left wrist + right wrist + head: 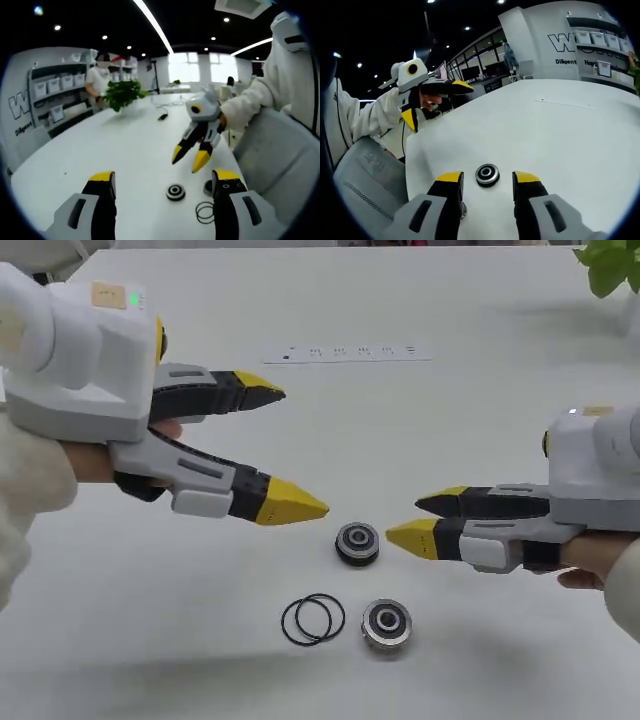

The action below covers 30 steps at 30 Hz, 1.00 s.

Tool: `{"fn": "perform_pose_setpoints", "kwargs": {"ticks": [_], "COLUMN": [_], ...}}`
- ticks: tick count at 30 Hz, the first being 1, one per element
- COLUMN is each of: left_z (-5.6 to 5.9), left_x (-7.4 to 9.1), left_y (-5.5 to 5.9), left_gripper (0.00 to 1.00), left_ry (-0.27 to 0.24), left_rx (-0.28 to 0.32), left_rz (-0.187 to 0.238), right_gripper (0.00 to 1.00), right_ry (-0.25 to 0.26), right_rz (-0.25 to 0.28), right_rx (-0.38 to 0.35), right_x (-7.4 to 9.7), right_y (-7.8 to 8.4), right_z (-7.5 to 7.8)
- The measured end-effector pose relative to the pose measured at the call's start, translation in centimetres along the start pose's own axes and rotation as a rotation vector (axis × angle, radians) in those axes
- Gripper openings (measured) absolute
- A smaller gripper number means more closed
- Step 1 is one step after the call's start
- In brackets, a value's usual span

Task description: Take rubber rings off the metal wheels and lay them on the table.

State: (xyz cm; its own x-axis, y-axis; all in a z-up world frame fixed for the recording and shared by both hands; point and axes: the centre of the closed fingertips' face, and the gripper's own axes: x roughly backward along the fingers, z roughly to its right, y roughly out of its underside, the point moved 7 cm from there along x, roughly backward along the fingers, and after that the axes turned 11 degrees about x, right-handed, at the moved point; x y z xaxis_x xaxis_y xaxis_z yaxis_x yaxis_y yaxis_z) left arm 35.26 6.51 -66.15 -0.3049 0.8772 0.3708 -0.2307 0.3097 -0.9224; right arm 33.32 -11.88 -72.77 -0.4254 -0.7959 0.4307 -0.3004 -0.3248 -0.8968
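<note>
Black rubber rings (313, 619), soft and light, lie on the desk (480, 390) beside one metal wheel (386, 624), while I hold left gripper (305, 450) and right gripper (403, 518) with fingers (290, 502) spread and empty, flanking the darker wheel (357, 543), whose ring I would pinch at the rim.

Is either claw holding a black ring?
No: both rubber rings lie on the table beside a metal wheel, apart from the left gripper and right gripper.

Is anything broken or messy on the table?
No, nothing looks wrong. Two black rubber rings lie flat and overlapping on the table beside the nearer metal wheel. The farther wheel sits close by. Nothing looks spilled or cracked. The left gripper and right gripper hover open.
</note>
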Motion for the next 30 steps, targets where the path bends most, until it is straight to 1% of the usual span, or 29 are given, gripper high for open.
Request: {"fn": "perform_pose_setpoints", "kwargs": {"ticks": [3, 7, 8, 9, 11, 12, 16, 20, 23, 26, 30], "left_z": [0.0, 0.1, 0.1, 0.1, 0.1, 0.1, 0.1, 0.1, 0.1, 0.2, 0.4], "left_x": [-1.1, -2.4, -2.6, -3.0, -3.4, -3.7, -4.4, -4.8, -5.2, -5.6, -6.0], "left_y": [0.5, 1.2, 1.4, 1.8, 2.1, 2.3, 2.8, 3.4, 4.0, 4.6, 5.1], "left_gripper": [0.76, 0.74, 0.72, 0.7, 0.65, 0.63, 0.61, 0.52, 0.46, 0.43, 0.38], "left_ry": [-0.001, 0.017, 0.018, 0.015, 0.006, 0.002, 0.002, 0.002, 0.003, 0.008, 0.02], "left_rx": [0.004, 0.005, 0.005, 0.0, -0.018, -0.023, -0.003, 0.02, 0.032, 0.04, 0.043], "left_rz": [-0.008, -0.028, -0.035, -0.054, -0.067, -0.07, -0.066, -0.057, -0.069, -0.076, -0.087], "right_gripper": [0.36, 0.35, 0.35, 0.35, 0.35, 0.34, 0.34, 0.33, 0.32, 0.32, 0.31], "right_ry": [-0.003, -0.009, -0.01, -0.014, -0.017, -0.021, -0.032, -0.035, -0.042, -0.05, -0.058], "right_rz": [-0.011, -0.029, -0.032, -0.038, -0.048, -0.055, -0.073, -0.081, -0.086, -0.091, -0.095], "right_rx": [0.0, -0.003, -0.002, 0.001, 0.008, 0.014, 0.029, 0.038, 0.045, 0.055, 0.06], "right_x": [-0.2, -0.6, -0.7, -0.8, -1.0, -1.1, -1.4, -1.6, -2.0, -2.2, -2.5], "right_y": [0.3, 0.9, 1.0, 1.1, 1.2, 1.3, 1.6, 1.8, 2.0, 2.1, 2.4], "right_z": [0.1, 0.1, 0.0, 0.0, -0.1, -0.1, -0.3, -0.4, -0.4, -0.5, -0.5]}}
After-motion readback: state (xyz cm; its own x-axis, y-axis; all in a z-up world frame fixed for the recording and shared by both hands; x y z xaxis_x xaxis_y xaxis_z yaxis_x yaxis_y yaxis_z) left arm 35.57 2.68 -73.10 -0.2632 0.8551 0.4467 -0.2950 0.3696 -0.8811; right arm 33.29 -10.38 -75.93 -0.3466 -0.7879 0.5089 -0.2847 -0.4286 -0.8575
